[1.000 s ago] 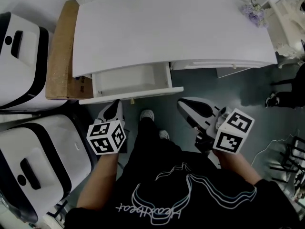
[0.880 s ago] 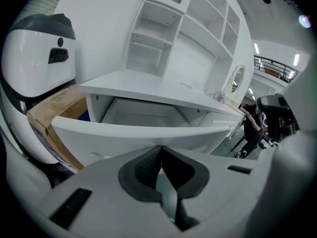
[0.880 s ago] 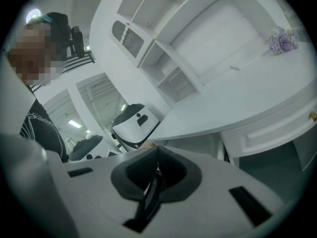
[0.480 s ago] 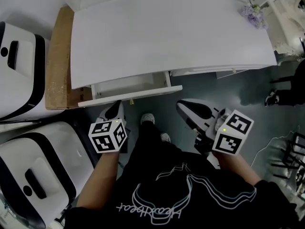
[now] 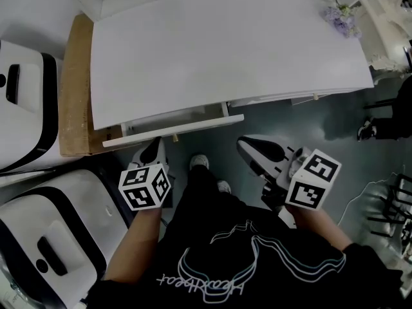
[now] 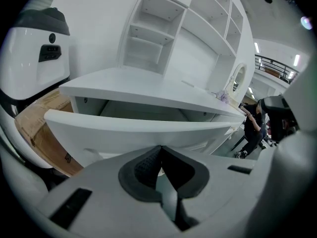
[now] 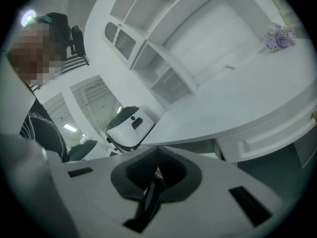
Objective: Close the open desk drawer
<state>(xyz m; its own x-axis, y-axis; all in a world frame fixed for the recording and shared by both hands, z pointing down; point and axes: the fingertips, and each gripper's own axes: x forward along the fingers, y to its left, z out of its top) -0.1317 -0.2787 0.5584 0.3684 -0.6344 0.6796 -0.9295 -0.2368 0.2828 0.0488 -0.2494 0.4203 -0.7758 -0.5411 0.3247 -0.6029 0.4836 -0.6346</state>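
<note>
The white desk (image 5: pixel 225 44) fills the upper head view. Its left drawer (image 5: pixel 174 129) stands out only a narrow way, the front panel running level under the desk edge. My left gripper (image 5: pixel 154 145) is shut with nothing in it, and its tip sits right at the drawer front, near the small knob (image 5: pixel 174 138). In the left gripper view the drawer front (image 6: pixel 133 130) spans the picture just beyond the left gripper (image 6: pixel 159 150). My right gripper (image 5: pixel 250 145), shut and empty too, hangs below the desk's right half, away from the drawer.
Two white machines (image 5: pixel 26 108) (image 5: pixel 58 237) stand at the left, with a cardboard box (image 5: pixel 72 89) between them and the desk. Purple flowers (image 5: pixel 340 17) lie at the desk's far right. My shoes (image 5: pixel 199 163) are under the drawer. Another person (image 5: pixel 386 121) stands at the right.
The drawer has slid in under the desk, from widely open to a narrow gap. My left gripper has followed its front forward. The right gripper has barely moved.
</note>
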